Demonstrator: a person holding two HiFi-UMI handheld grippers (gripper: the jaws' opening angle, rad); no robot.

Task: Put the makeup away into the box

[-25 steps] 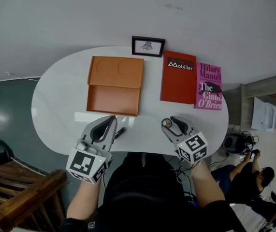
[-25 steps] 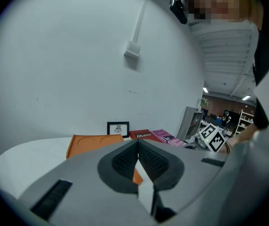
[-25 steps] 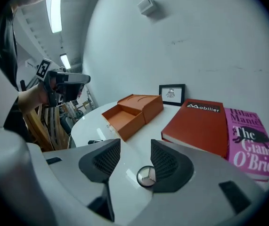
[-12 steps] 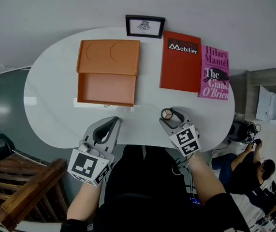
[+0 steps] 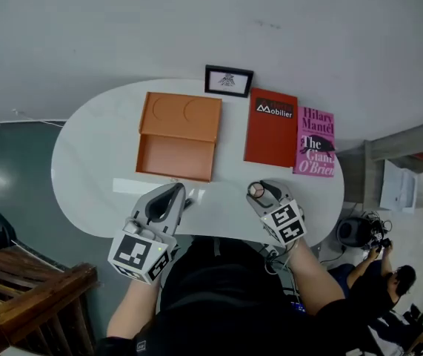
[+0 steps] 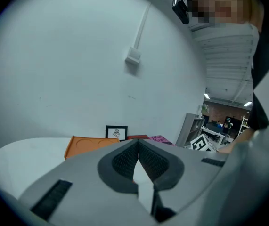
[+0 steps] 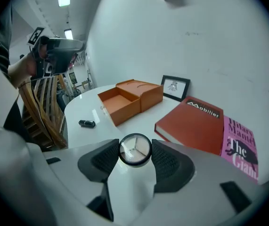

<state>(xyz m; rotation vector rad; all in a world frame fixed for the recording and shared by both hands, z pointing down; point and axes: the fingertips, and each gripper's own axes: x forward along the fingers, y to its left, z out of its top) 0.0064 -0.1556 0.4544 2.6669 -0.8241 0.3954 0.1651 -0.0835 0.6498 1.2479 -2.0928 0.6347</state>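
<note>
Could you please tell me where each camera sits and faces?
Head view: on the person's head, steeply down at the white table; forearms, left claw, right claw show.
Left gripper view: on the left claw, facing the wall beyond the orange box; shut, empty jaws show.
Right gripper view: on the right claw, angled down over the table; jaws, just opening wider, grip a round compact.
All share the orange box.

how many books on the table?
2. A red book lies just right of the orange box; a pink book lies beside it, further right. None look hidden.
</note>
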